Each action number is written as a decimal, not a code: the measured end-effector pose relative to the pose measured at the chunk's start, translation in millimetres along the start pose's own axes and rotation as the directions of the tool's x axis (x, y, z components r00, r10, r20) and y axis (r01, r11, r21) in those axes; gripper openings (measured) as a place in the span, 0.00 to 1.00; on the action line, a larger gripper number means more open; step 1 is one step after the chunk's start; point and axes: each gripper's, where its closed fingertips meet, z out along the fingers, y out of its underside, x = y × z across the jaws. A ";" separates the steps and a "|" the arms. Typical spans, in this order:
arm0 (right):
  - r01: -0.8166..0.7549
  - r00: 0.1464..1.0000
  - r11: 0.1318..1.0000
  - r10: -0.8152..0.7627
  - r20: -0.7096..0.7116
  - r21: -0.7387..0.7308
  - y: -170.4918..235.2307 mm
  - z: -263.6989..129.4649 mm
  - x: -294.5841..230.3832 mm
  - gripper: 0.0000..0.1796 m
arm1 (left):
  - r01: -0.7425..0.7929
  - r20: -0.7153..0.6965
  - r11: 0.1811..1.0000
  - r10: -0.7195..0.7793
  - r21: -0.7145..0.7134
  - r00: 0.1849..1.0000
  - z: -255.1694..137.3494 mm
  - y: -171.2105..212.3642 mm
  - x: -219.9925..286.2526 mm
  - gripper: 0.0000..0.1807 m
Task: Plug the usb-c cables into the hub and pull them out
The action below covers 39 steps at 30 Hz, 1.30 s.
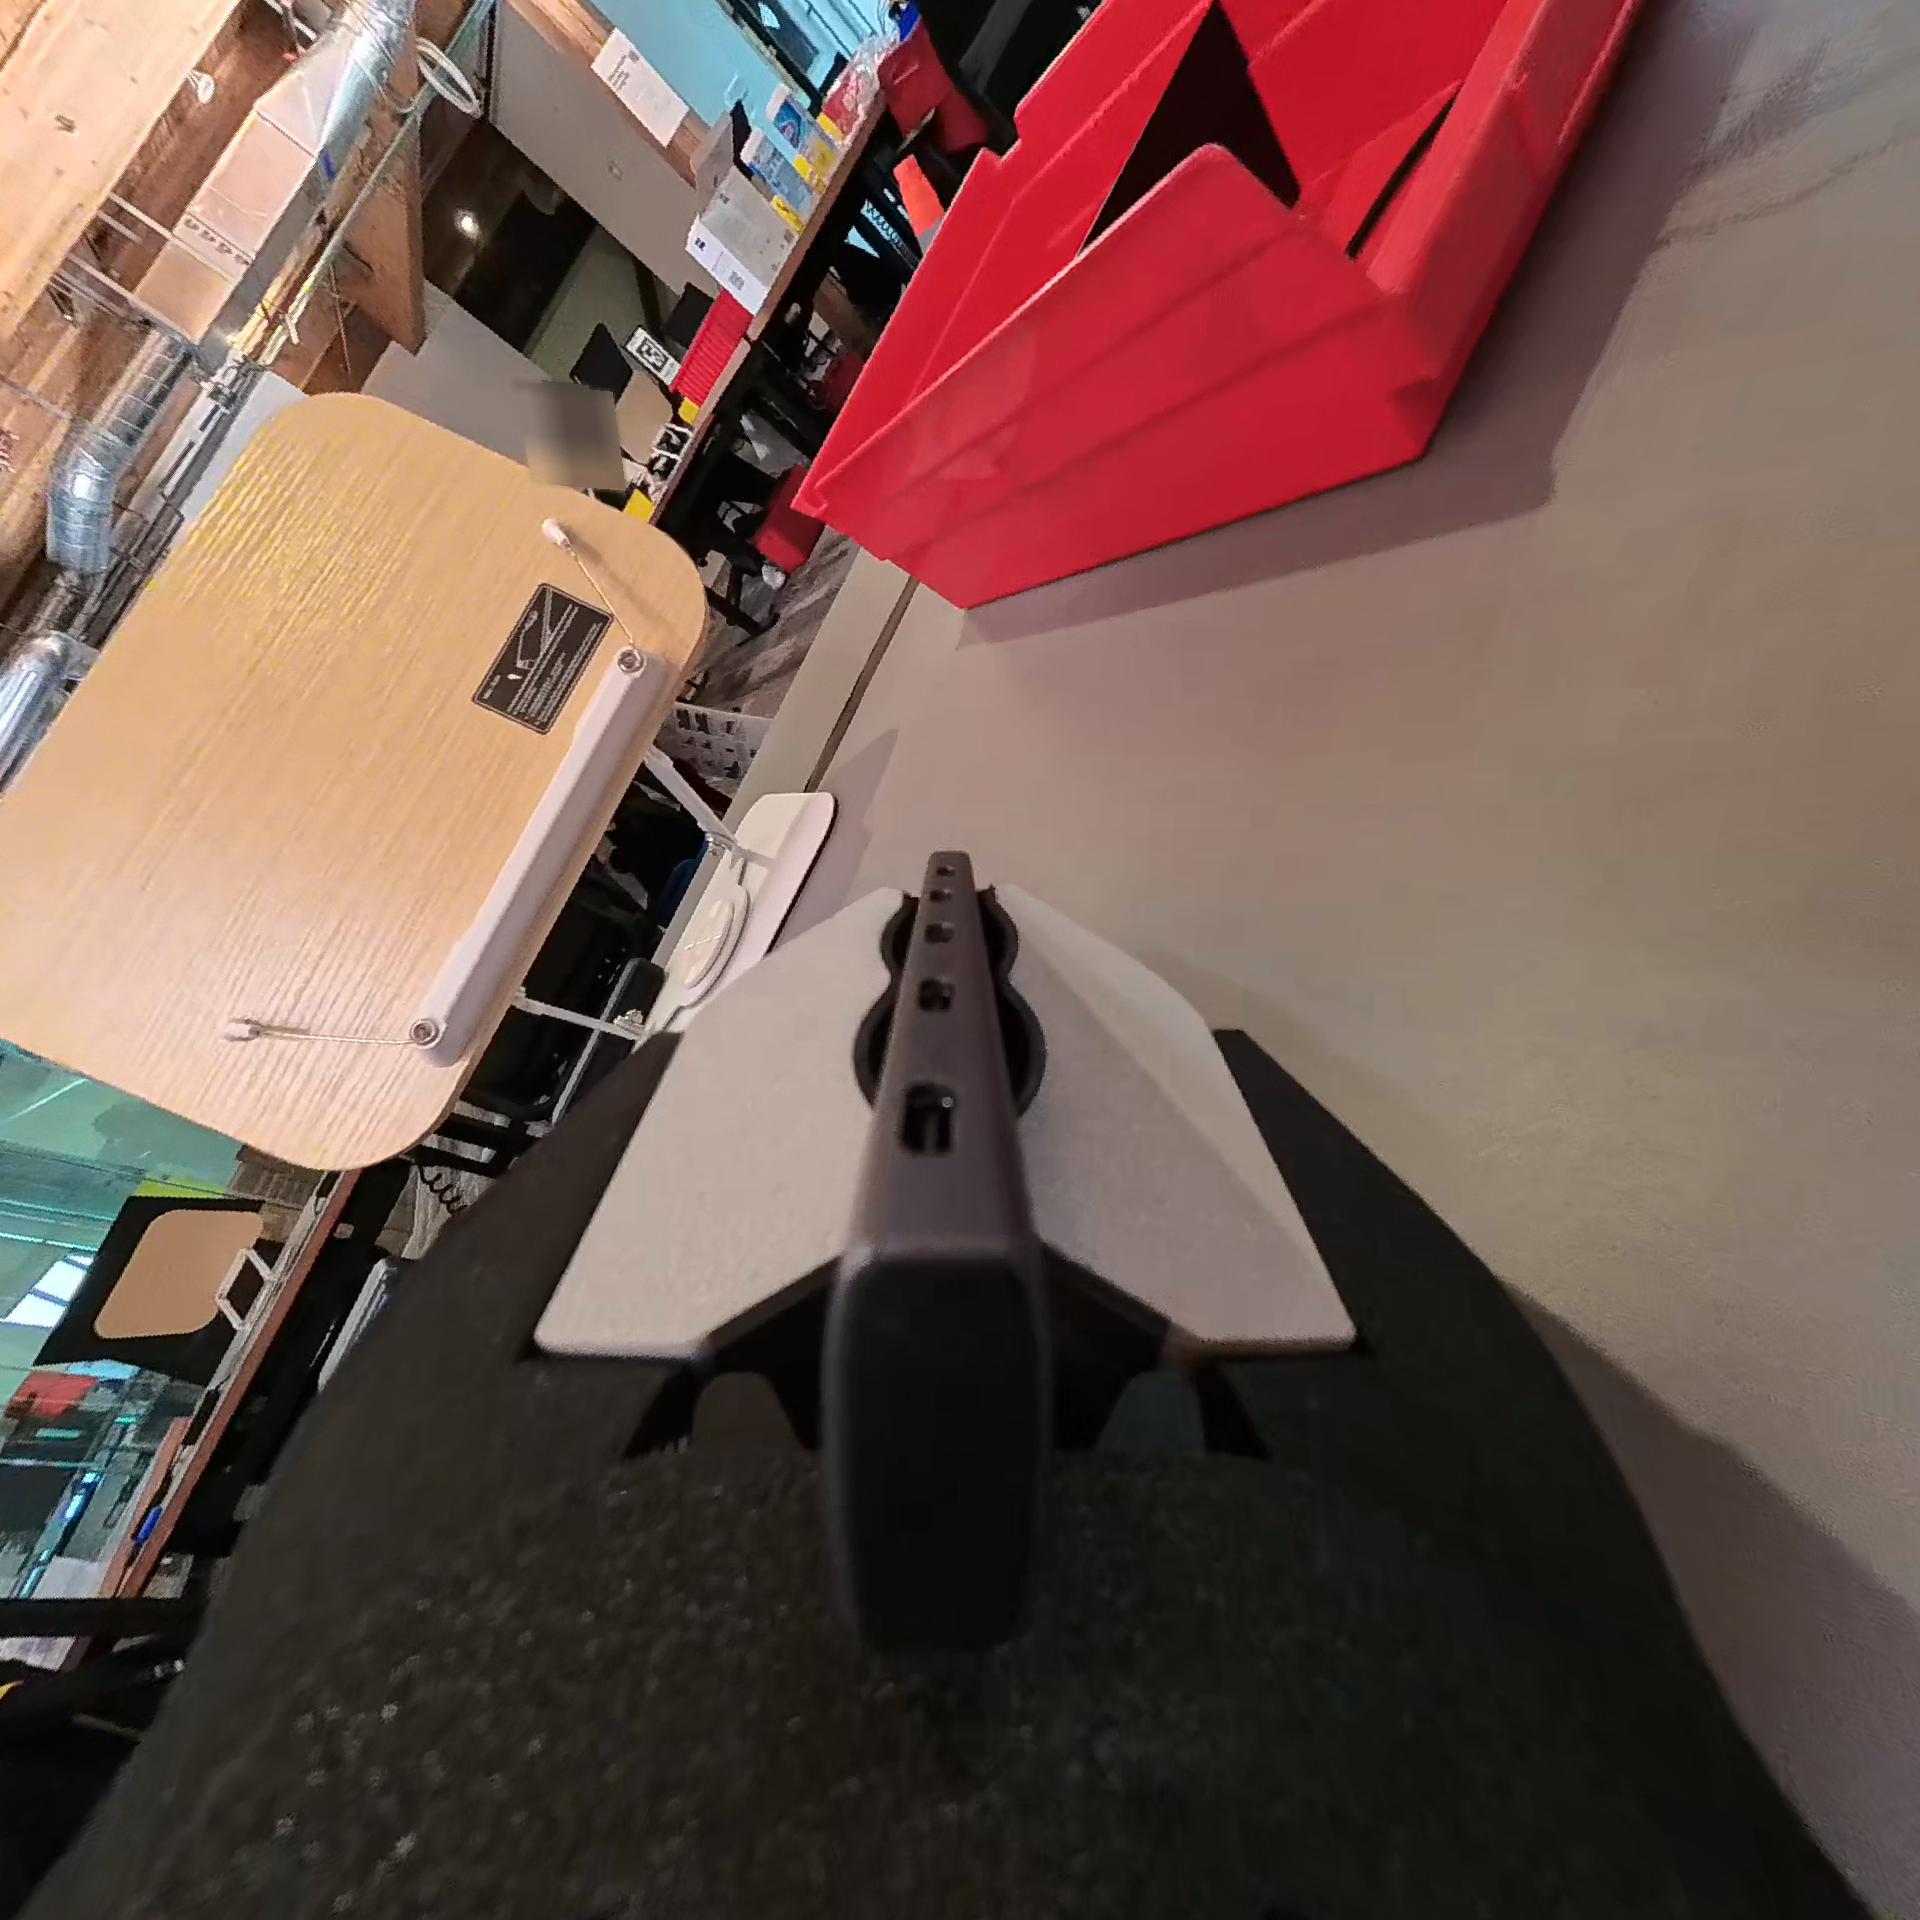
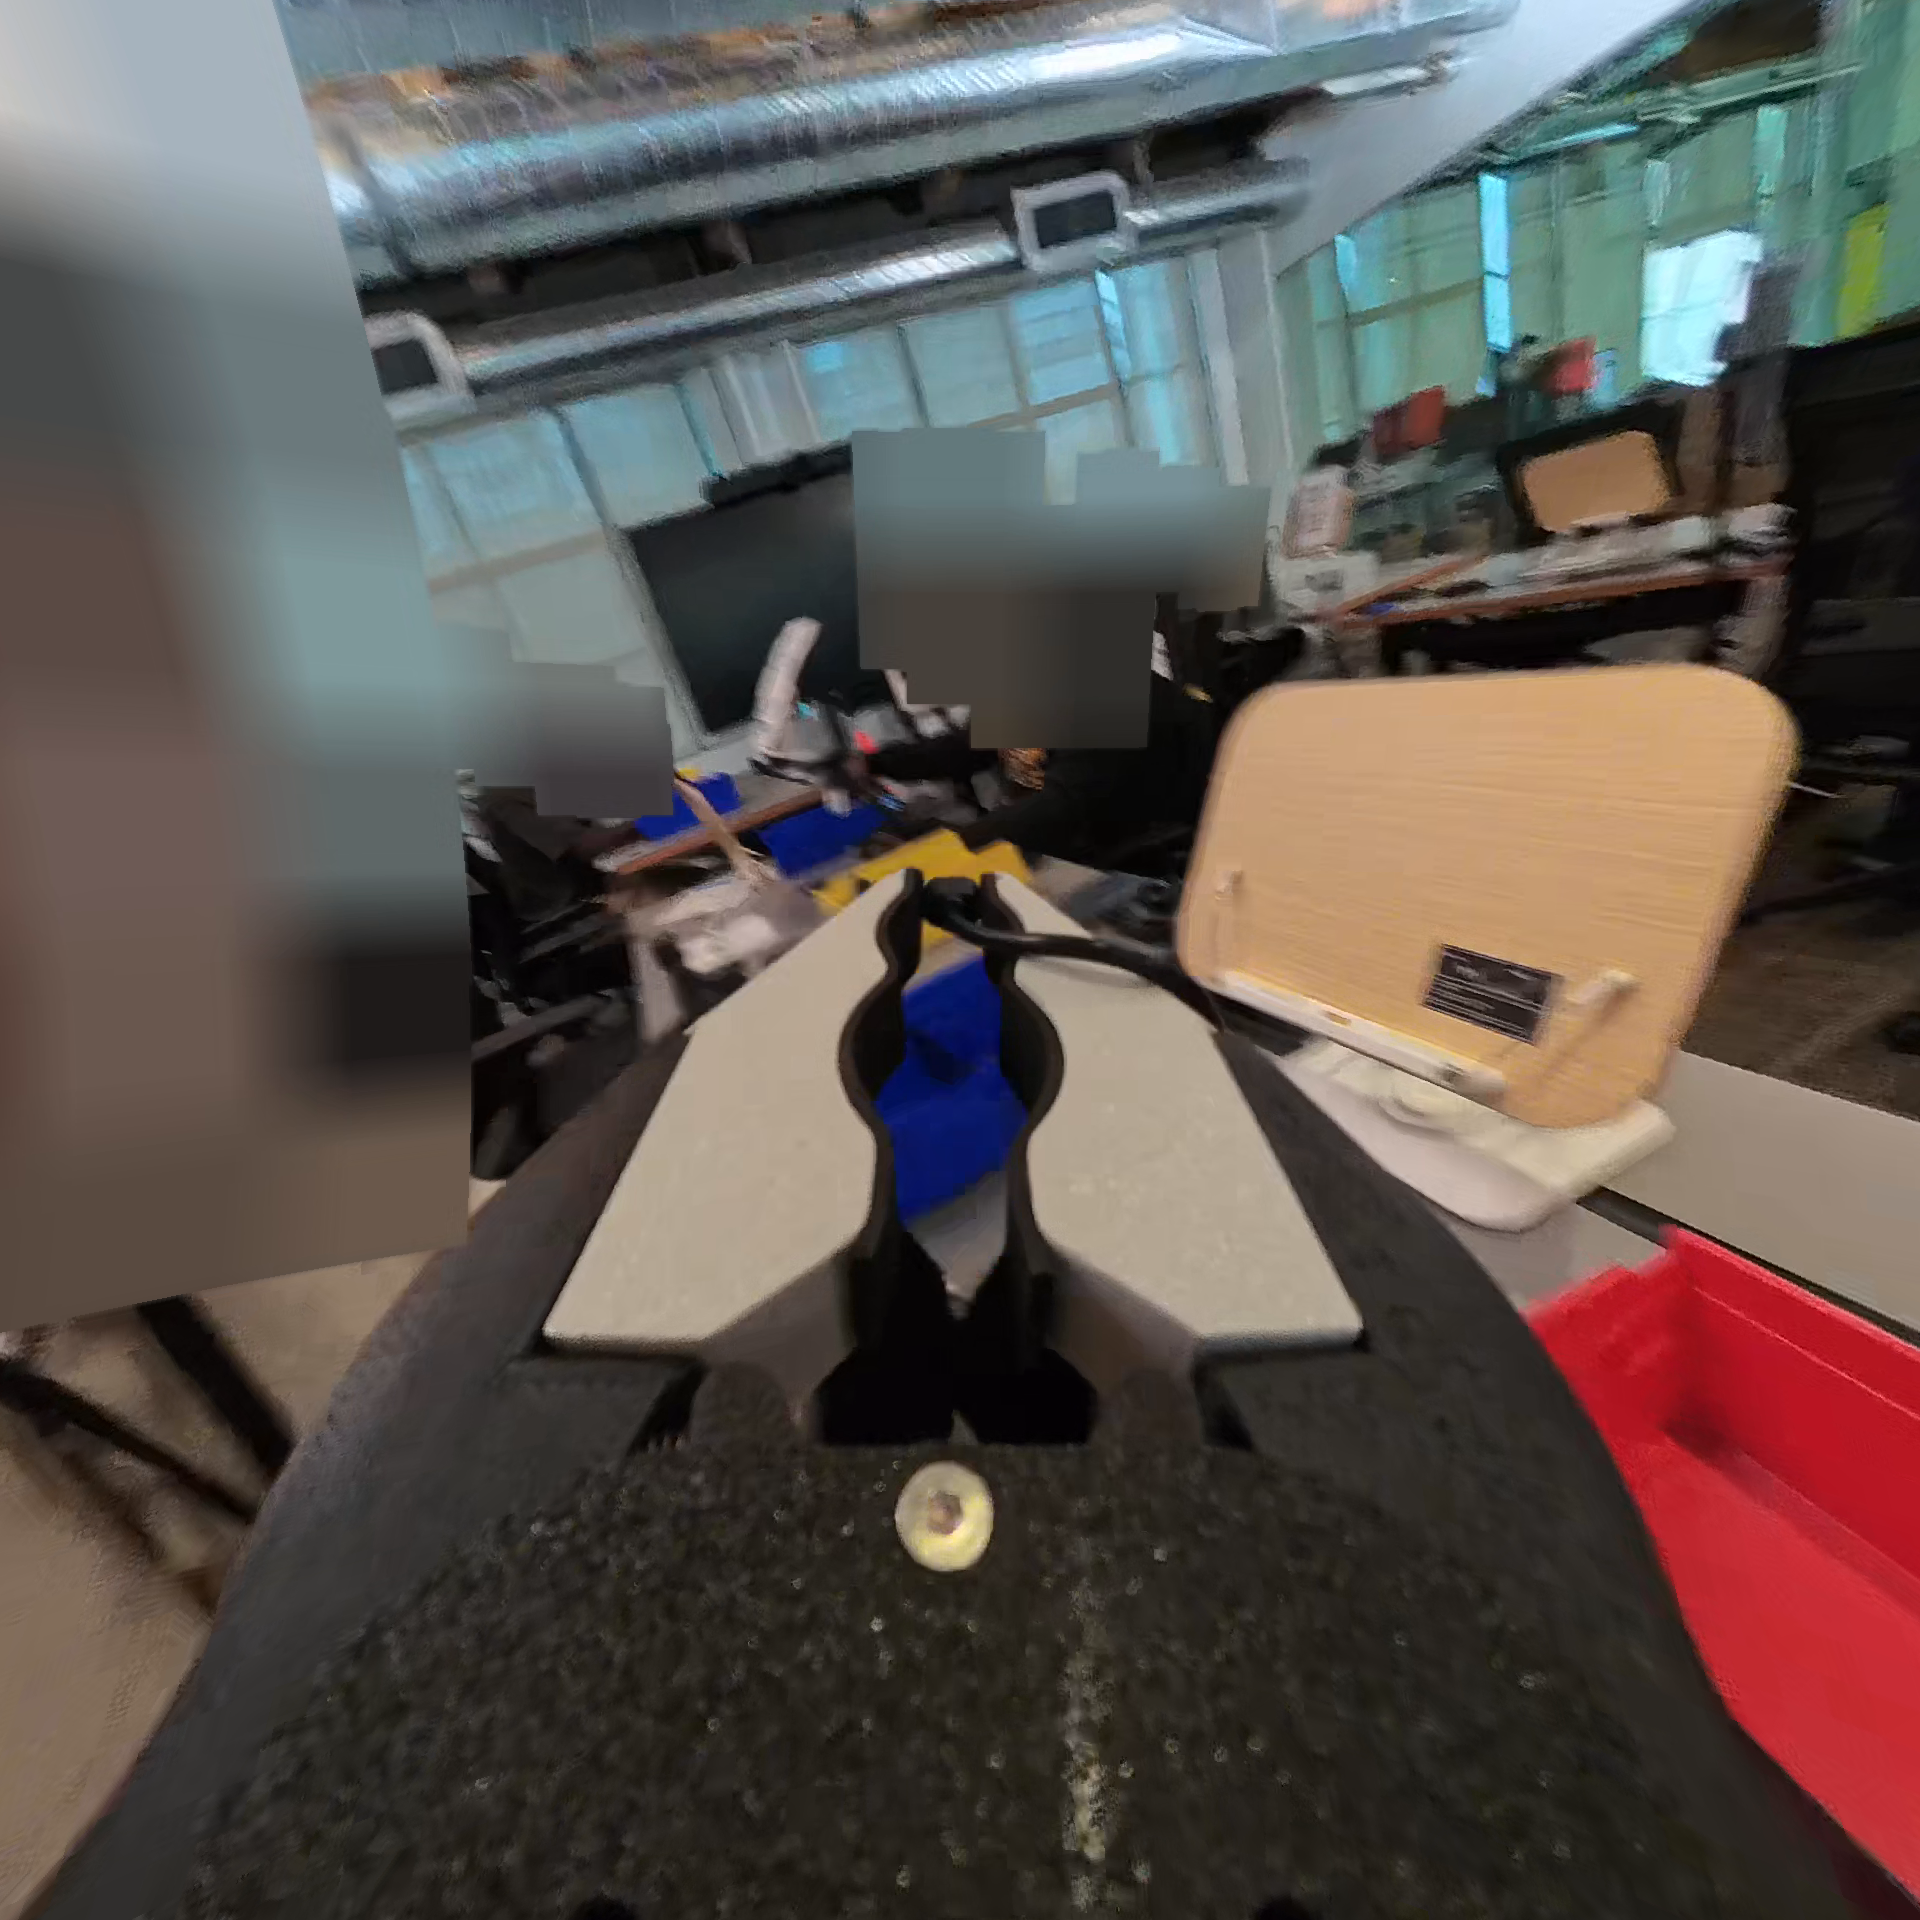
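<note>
Left wrist view: your left gripper (image 1: pixel 951 883) was clamped on dark hub (image 1: pixel 940 1039), held edge-up between both fingers, port row facing camera, above grey table (image 1: pixel 1455 831); red bin (image 1: pixel 1143 416) stood beyond. Right wrist view: your right gripper (image 2: pixel 951 894) was nearly closed, tips pinching black usb-c cable (image 2: pixel 1081 948), which trailed right toward wooden board (image 2: pixel 1486 852). Plug end hidden; couldn't tell which end you held.

Ahead of my left tongs (image 1: pixel 948 914) the grey worktop (image 1: pixel 1455 935) lies open. A red bin (image 1: pixel 1143 395) blocks its far side, and a tilted wooden board on a white stand (image 1: pixel 332 769) blocks the left edge. Between them I see a bare lane.
</note>
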 end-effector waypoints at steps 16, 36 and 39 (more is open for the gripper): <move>-0.583 0.690 0.526 -0.082 -0.719 -0.619 303.3 -82.3 187.5 0.10 | -0.037 -0.023 0.999 0.036 -0.022 0.999 2.8 2.7 6.4 0.06; -0.153 0.987 0.889 0.161 -0.018 -0.431 264.6 65.4 5.8 0.29 | 0.060 -0.031 0.998 -0.060 0.004 0.998 3.7 -0.4 -0.2 0.05; 0.132 0.985 0.881 -0.067 0.157 -0.454 306.5 91.9 -35.5 0.26 | 0.096 -0.116 0.995 -0.093 0.018 0.989 2.4 -3.7 8.8 0.05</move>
